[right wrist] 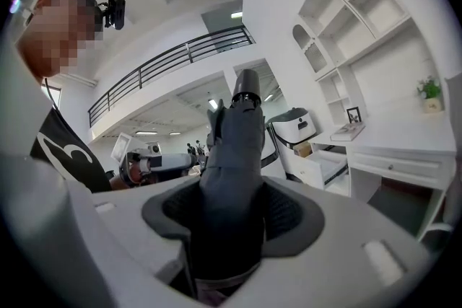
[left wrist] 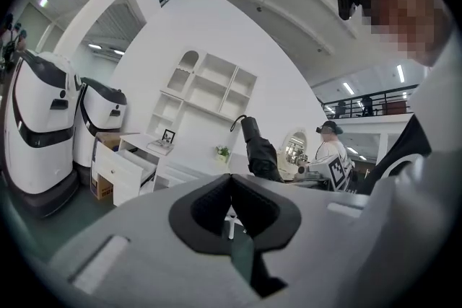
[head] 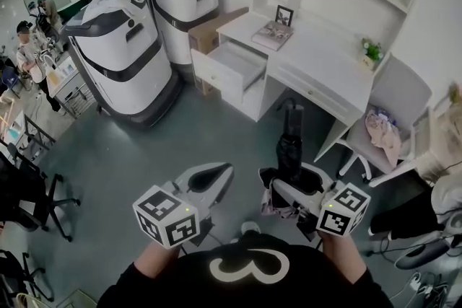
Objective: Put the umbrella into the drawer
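Umbrella (head: 291, 148) clamped in the right gripper (head: 290, 187), well short of the open drawer (head: 242, 67).
Its jaws stand fairly wide, pads pressing the folded black cloth; the long axis runs along the jaws, handle end pointing ahead at the white desk (head: 325, 58). The left gripper (head: 215, 175), alongside, has its jaws together on nothing. Bare grey floor (head: 216, 133) lies open up to the desk; the drawer is pulled out at the desk's left end, with white machines (head: 123, 54) to the left and a chair (head: 393, 101) to the right.
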